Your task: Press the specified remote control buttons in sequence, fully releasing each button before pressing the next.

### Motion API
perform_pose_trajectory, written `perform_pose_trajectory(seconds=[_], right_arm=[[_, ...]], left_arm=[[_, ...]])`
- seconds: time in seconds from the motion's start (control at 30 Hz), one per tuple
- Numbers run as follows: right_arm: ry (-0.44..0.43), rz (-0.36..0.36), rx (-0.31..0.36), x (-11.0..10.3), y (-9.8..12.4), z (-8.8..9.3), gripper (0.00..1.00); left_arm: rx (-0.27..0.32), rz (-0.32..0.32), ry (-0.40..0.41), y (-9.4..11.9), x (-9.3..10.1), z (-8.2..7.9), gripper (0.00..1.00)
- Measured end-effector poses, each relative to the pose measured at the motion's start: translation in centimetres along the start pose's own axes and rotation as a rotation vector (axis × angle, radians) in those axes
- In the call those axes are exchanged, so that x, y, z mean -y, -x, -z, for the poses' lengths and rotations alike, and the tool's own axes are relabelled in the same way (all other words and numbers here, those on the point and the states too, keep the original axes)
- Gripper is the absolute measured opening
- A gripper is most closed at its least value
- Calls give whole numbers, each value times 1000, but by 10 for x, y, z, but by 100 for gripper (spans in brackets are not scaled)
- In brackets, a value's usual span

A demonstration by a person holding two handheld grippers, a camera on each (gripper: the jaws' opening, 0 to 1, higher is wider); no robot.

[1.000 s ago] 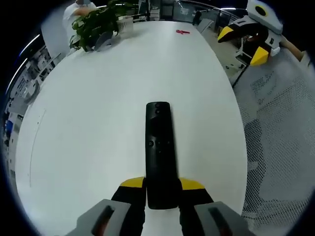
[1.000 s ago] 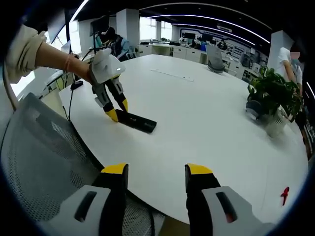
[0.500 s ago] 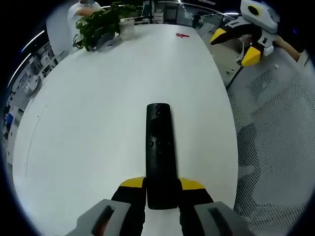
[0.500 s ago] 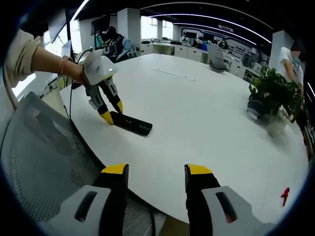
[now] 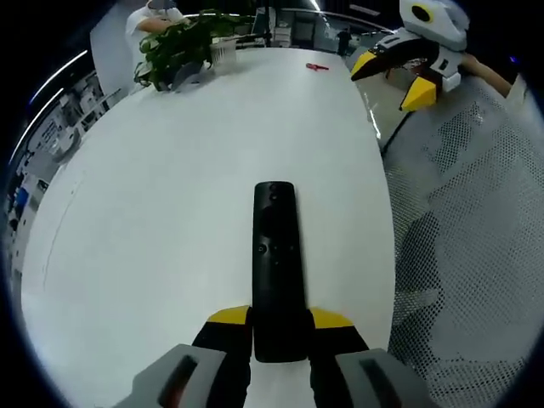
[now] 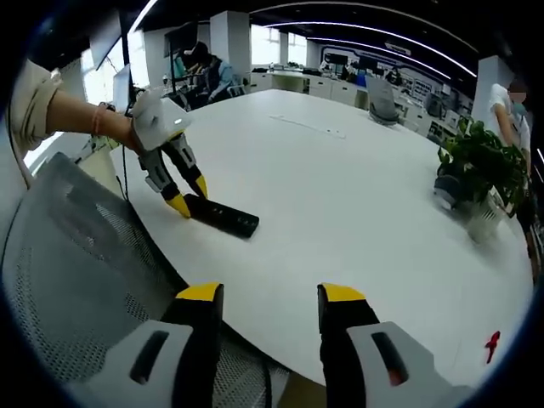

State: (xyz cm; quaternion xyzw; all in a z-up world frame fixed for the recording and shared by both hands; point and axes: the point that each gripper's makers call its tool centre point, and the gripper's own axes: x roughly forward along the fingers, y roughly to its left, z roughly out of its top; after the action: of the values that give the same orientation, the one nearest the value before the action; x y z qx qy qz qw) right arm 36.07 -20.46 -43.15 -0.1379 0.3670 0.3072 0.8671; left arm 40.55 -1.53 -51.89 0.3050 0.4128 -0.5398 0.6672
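bare table point(image 6: 357, 195) around the remote point(image 6: 223, 218); mesh chair point(image 6: 76, 272) crowds its near edge.

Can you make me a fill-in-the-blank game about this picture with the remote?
1. The left hand-held gripper is shut on the black ____.
2. The remote control lies on a ____ table.
3. The right hand-held gripper has its jaws ____, holding nothing.
4. The tiny thing near the table's far edge is coloured ____.

Missing words: remote control; white; open; red

Black remote point(image 5: 277, 263) flat on white table point(image 5: 170, 195) (near edge), buttons up, slim.
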Motion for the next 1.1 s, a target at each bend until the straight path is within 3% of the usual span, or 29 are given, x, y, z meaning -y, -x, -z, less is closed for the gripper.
perform_pose_trajectory(seconds=[0.6,0.77,1.1], right_arm=[[16,-17,-10,-4,-1,1,45],[18,-10,-18,-3,-1,3,45],[-2,-14,-44,-4,-1,9,46]], left_arm=[[24,-53,60,4,23,11,24],[60,-67,95,5,23,11,24],[72,-70,93,5,23,10,24]])
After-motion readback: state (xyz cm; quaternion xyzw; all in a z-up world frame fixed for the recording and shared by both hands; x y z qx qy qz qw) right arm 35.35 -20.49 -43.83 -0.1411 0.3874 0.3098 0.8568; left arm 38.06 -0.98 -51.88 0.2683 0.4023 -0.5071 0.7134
